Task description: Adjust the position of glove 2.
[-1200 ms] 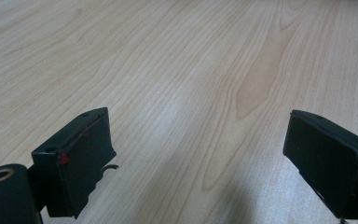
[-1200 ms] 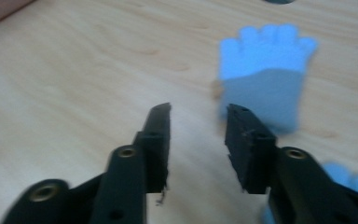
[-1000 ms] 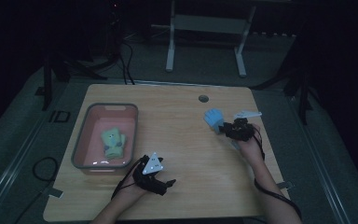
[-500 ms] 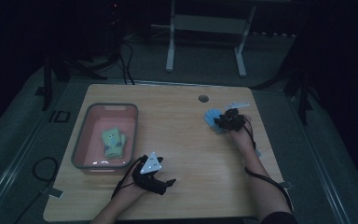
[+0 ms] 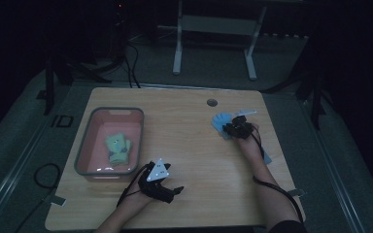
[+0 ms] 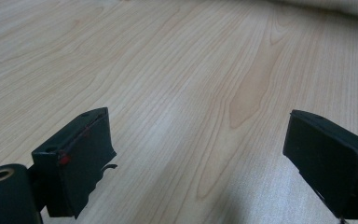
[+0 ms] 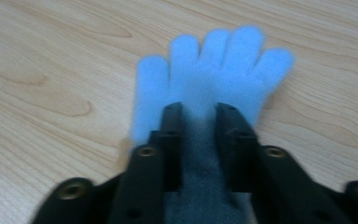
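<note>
A light blue glove (image 7: 214, 70) lies flat on the wooden table (image 5: 184, 141), fingers pointing away from my right gripper (image 7: 199, 109). The jaws have just been closing and now stand close together, pinching a fold of the glove's palm between them. From above, the right gripper (image 5: 233, 127) sits on the blue glove (image 5: 219, 121) at the table's right side. My left gripper (image 5: 175, 190) rests near the front edge beside the bin. In its own view the left gripper (image 6: 198, 149) stands wide open over bare wood.
A pink bin with a grey rim (image 5: 85, 145) stands at the left and holds a green and yellow fabric item (image 5: 118, 148). A round cable hole (image 5: 212, 102) is at the back of the table. Metal stand legs (image 5: 177, 43) rise behind it.
My right gripper has moved left and down onto the blue glove, and its jaws have narrowed on the fabric. The left gripper has stayed put.
</note>
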A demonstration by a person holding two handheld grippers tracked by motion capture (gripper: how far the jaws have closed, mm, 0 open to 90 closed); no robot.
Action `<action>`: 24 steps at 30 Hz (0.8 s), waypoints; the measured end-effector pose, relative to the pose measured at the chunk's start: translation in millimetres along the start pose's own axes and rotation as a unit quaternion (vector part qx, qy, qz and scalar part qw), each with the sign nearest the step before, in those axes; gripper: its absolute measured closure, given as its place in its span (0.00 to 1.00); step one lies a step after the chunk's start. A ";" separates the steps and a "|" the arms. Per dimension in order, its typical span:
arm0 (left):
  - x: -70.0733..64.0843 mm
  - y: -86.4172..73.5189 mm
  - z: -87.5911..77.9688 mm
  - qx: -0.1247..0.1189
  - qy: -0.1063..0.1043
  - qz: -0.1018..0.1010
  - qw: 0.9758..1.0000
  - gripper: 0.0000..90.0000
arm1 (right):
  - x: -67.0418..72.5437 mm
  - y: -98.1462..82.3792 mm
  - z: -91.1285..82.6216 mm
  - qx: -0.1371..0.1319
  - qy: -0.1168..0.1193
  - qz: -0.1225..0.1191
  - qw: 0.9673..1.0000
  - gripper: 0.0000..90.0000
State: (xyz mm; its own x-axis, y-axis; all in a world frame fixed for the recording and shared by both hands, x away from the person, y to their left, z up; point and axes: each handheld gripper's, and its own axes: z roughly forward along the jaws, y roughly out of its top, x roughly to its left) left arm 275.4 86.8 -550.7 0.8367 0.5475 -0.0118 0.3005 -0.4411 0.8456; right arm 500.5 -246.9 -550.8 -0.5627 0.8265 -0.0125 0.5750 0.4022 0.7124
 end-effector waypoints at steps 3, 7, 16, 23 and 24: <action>-0.3 0.5 1.0 0.002 0.000 0.003 1.000 0.09 | 5.1 1.0 -0.5 0.005 -0.002 0.006 1.000 0.93; 0.4 0.5 1.7 0.003 0.001 0.005 1.000 0.09 | 13.2 2.3 -4.9 0.007 -0.016 0.030 0.999 0.96; 0.0 -1.0 6.1 0.012 -0.003 0.005 1.000 0.09 | 46.9 -0.4 -45.0 -0.021 -0.006 0.078 0.997 0.97; 0.9 -1.3 6.7 0.015 -0.002 0.004 1.000 0.09 | 90.3 -5.3 -75.0 -0.032 -0.013 0.082 0.996 0.97; 1.2 -1.2 6.4 0.016 -0.002 0.003 1.000 0.09 | 94.2 -5.8 -77.5 -0.034 -0.012 0.082 0.996 0.97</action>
State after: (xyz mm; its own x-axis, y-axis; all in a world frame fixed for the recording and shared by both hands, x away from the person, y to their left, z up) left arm 279.0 83.5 -555.1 0.8405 0.5417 -0.0085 0.3093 -0.4668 0.8285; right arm 398.1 -201.8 -501.8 -0.4504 0.8881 0.0915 0.6156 0.2347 0.7523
